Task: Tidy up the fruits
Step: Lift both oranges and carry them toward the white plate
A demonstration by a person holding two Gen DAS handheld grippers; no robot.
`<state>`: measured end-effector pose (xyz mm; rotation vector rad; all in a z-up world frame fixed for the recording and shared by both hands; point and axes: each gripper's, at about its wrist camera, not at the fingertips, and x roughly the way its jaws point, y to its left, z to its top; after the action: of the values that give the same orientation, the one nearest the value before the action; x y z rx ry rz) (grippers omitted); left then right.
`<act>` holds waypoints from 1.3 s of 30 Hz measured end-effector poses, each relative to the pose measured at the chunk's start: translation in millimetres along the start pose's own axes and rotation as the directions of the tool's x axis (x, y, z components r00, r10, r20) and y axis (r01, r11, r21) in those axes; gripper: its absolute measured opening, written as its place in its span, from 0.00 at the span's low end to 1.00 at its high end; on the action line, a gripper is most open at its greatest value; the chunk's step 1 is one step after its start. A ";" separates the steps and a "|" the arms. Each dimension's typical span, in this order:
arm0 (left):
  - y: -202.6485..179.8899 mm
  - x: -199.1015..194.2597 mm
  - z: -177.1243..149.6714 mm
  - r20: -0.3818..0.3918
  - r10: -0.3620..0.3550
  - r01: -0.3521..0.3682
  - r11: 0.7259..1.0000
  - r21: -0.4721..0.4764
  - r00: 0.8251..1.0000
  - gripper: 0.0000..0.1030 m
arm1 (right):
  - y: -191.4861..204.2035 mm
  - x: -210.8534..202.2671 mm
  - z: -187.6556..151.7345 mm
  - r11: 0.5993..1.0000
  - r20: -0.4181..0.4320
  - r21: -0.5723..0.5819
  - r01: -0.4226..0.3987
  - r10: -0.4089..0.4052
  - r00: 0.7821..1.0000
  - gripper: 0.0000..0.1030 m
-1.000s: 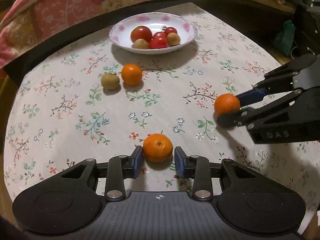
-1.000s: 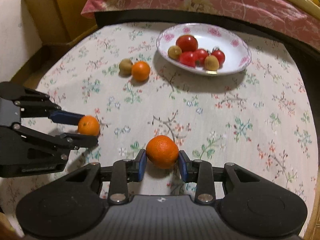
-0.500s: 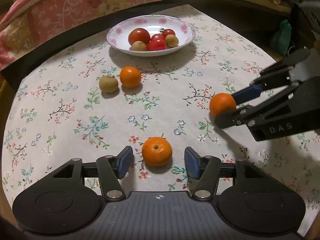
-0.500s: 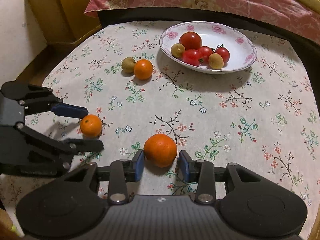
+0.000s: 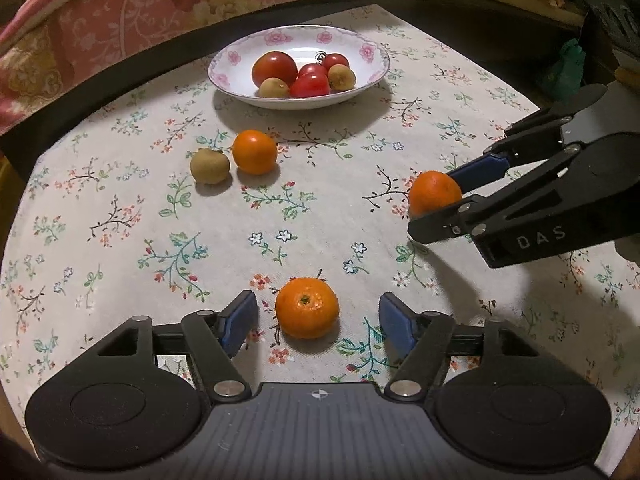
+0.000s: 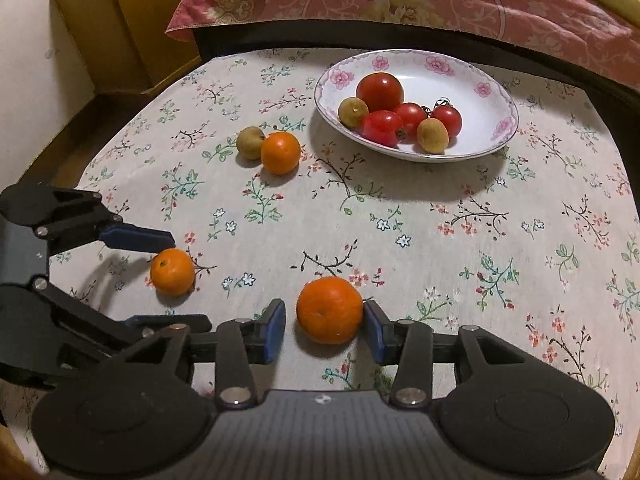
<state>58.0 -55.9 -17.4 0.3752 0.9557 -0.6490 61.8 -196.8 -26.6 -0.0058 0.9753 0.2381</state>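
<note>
Now my left gripper (image 5: 318, 320) has just been opening, its orange (image 5: 307, 307) free between the jaws. Right gripper (image 6: 325, 330) is parting too, one pad touching its orange (image 6: 329, 310). Plate (image 5: 374, 80) at twelve o'clock.

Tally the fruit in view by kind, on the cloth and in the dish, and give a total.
Oranges: 3, all on the cloth: one between the left tool's pads, one between the right tool's pads, one beside the loose kiwi.
Tomatoes: 4, all in the dish.
Kiwis: 3: one on the cloth, two in the dish.
Total: 10.
</note>
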 end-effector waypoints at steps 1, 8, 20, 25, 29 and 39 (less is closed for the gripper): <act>0.2 -0.6 -0.2 0.000 -0.002 0.002 1.000 -0.003 1.000 0.69 | 0.1 0.3 -0.1 1.000 0.002 -0.001 0.002 -0.002 1.000 0.40; -0.9 -4.0 4.0 -0.011 -0.033 0.033 0.999 0.005 0.999 0.39 | -0.7 1.8 2.3 1.000 0.000 0.012 0.000 0.000 1.000 0.40; 2.9 -1.7 8.9 -0.019 -0.051 0.050 0.999 -0.009 0.999 0.38 | 0.3 0.7 2.4 1.000 -0.013 -0.010 0.020 -0.020 1.000 0.33; 2.7 -1.0 7.5 -0.014 -0.050 0.050 0.999 -0.002 0.999 0.39 | -2.0 -1.0 0.0 1.000 -0.004 -0.005 0.009 -0.009 1.000 0.33; 2.6 -1.1 7.1 -0.013 -0.048 0.048 0.999 0.001 0.999 0.39 | 2.1 -0.7 0.5 0.999 -0.009 -0.020 0.028 -0.028 1.000 0.33; 5.8 -5.6 20.0 0.028 -0.042 0.043 0.999 -0.027 0.999 0.38 | 0.4 -10.6 8.1 1.000 0.030 -0.002 0.026 -0.026 0.999 0.32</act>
<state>72.2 -60.8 -1.9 0.3212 0.9477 -0.6773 62.6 -197.5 -13.3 -0.0168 0.9445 0.2144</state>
